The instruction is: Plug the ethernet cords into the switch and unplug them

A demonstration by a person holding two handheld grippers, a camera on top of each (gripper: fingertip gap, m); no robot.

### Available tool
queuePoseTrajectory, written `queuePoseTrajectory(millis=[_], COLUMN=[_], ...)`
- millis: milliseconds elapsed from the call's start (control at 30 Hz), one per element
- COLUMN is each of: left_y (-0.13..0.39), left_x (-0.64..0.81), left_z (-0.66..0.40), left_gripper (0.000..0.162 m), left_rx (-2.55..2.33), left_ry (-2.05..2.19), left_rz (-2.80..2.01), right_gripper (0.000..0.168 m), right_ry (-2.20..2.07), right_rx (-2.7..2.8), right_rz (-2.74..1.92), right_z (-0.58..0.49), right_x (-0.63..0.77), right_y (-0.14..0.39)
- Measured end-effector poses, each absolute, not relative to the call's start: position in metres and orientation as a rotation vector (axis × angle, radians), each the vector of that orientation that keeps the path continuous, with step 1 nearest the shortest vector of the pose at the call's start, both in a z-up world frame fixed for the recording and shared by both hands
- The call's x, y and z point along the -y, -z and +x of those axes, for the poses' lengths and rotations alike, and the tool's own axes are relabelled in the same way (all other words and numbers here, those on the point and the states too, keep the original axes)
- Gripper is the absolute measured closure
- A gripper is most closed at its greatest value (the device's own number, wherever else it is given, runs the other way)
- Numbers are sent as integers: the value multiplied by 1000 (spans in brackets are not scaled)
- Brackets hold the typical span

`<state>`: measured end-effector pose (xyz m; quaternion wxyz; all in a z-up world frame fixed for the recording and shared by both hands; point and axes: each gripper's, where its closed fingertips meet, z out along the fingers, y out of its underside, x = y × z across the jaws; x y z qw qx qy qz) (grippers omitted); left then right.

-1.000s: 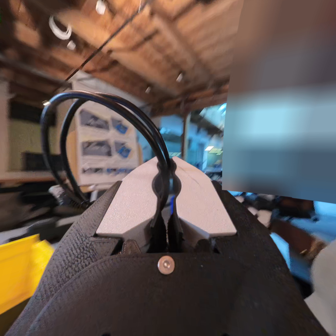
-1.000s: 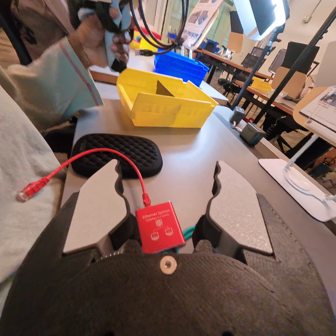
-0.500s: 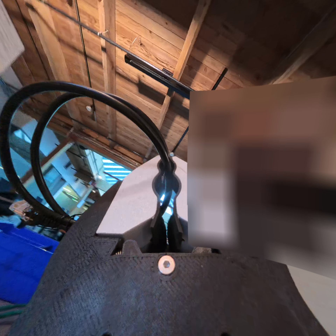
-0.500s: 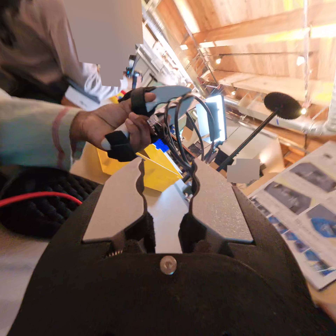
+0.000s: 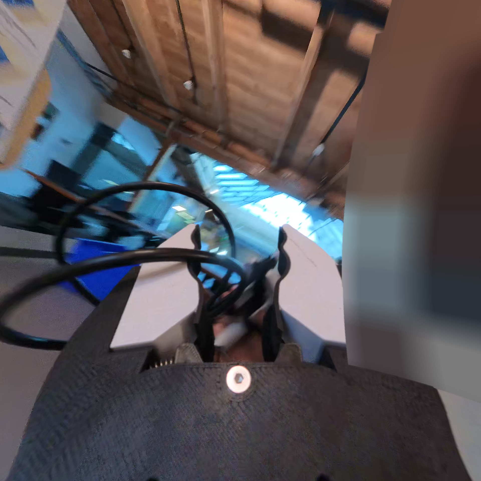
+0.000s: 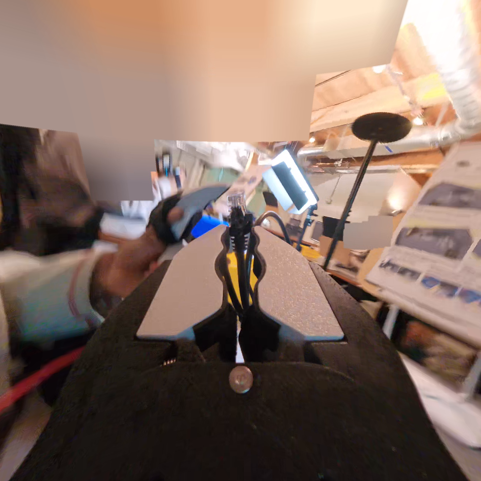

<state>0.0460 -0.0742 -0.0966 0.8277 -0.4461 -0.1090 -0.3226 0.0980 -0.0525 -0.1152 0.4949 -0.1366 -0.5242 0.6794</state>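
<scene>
My right gripper (image 6: 239, 231) is shut on the black ethernet cord (image 6: 240, 263) just below its plug (image 6: 236, 201), which sticks up past the fingertips. My left gripper (image 5: 238, 234) is open, with coils of the same black cord (image 5: 145, 256) hanging loosely in front of and between its fingers. In the right wrist view the left gripper (image 6: 194, 208) shows at left, held in a person's hand. A red cord (image 6: 39, 374) runs along the lower left. The switch is not in view.
A yellow bin (image 6: 232, 260) shows between the right fingers and a blue bin (image 5: 96, 263) lies beyond the left gripper. A light panel (image 6: 290, 187) on a stand and a black pole (image 6: 348, 208) stand ahead on the right, beside a poster board (image 6: 437, 234).
My left gripper has opened and let go of the black cord. My right gripper has shut on the cord near its plug. Both views have swung.
</scene>
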Motion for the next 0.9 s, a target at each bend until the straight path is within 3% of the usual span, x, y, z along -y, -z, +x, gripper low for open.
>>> queuePoseTrajectory(millis=[133, 267, 467, 600, 900], left_y=[103, 99, 139, 154, 161], left_x=[64, 61, 15, 9, 15], left_z=[60, 97, 99, 91, 83], left_gripper=[98, 111, 131, 136, 155], left_rx=[-4, -313, -210, -195, -158], left_ry=[-158, -873, -570, -533, -391], left_rz=[-1142, -1031, -1314, -1409, -1510], right_gripper=[154, 154, 154, 153, 152], right_ry=[-2084, -2221, -2348, -2408, -2414], right_rx=[909, 701, 589, 608, 730], right_rz=[-638, -847, -944, -938, -905], right_z=[93, 82, 78, 77, 74], right_x=[9, -12, -7, 3, 22], right_y=[104, 113, 117, 118, 120])
